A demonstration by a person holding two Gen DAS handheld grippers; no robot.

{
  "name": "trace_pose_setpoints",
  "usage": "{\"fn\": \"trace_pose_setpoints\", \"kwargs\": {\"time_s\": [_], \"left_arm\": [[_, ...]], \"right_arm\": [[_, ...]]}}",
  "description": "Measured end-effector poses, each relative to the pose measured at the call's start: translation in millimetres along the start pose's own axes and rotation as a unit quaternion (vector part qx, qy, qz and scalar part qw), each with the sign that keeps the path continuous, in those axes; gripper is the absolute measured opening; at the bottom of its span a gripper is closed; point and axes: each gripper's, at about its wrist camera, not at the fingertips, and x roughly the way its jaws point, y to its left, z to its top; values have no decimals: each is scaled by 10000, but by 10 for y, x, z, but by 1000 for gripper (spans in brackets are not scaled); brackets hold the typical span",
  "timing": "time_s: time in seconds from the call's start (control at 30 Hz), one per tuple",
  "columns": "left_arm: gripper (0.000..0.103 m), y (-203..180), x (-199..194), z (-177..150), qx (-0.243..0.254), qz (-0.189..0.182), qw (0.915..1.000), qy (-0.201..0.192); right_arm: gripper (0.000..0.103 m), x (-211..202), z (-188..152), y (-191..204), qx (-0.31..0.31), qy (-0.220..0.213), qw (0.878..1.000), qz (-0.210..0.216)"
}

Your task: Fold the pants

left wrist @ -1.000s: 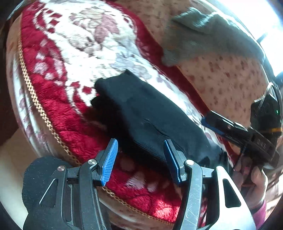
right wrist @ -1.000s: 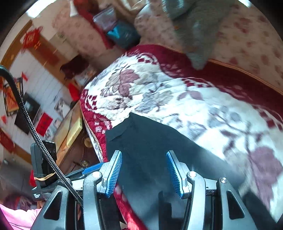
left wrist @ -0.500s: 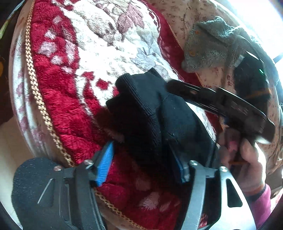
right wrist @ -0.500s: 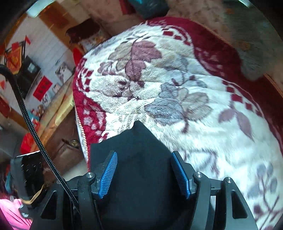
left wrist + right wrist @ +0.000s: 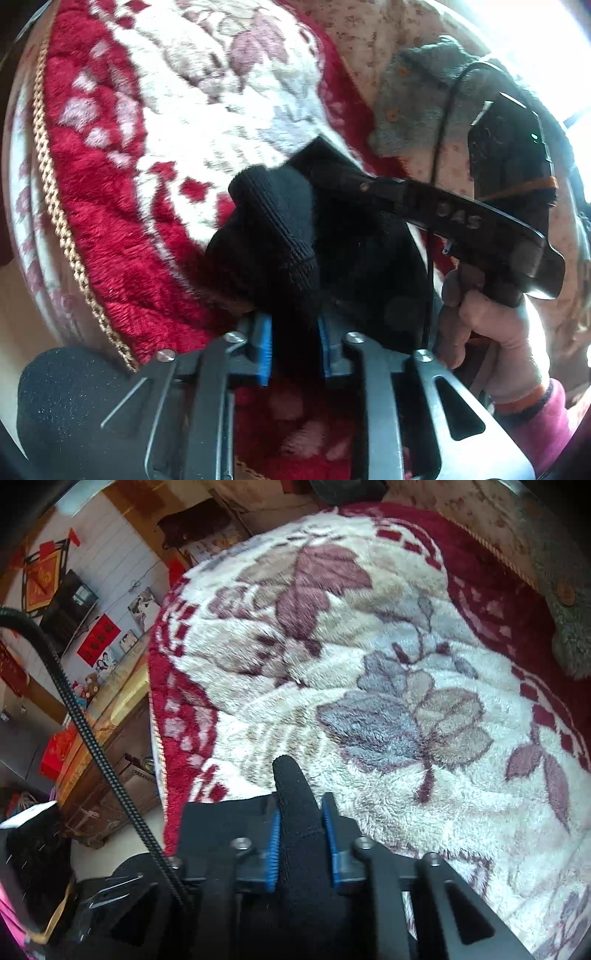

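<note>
The black knit pants (image 5: pixel 280 236) lie bunched on a red and cream floral blanket (image 5: pixel 177 110). My left gripper (image 5: pixel 293 345) is shut on a fold of the pants near the blanket's front edge. The right gripper's body (image 5: pixel 461 218) reaches in from the right and touches the same bundle. In the right wrist view my right gripper (image 5: pixel 301 843) is shut on a ridge of the black pants (image 5: pixel 295 794), which pokes up between the blue pads (image 5: pixel 274 849).
A grey fleece garment (image 5: pixel 417 85) lies on the sofa back at the upper right. The blanket's gold-corded edge (image 5: pixel 55 192) drops off to the left. In the right wrist view, wooden furniture (image 5: pixel 110 738) and a wall with red decorations stand beyond that edge.
Both grippers have closed from open onto the black pants. The pants went from lying flat to being bunched up, with both grippers drawn close together.
</note>
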Motion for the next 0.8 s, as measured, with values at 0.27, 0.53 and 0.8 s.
{"fn": "trace_pose_setpoints", "kwargs": {"time_s": [0.27,0.53,0.8], "left_arm": [[15,-576,-598,-98,874,-275,9925,-814],[15,-1574,-1048,-598,2257,-1100,9608,-1175],[15,-2490,-856,-1480,3585,-1562,9171,-773]], "right_arm": [[15,-918,-38,220,202,-976,9942,404],[15,-2253,-624,296,571,-2239,9708,640],[15,-3329,-1941,-15,1466,-3301,9320,308]]}}
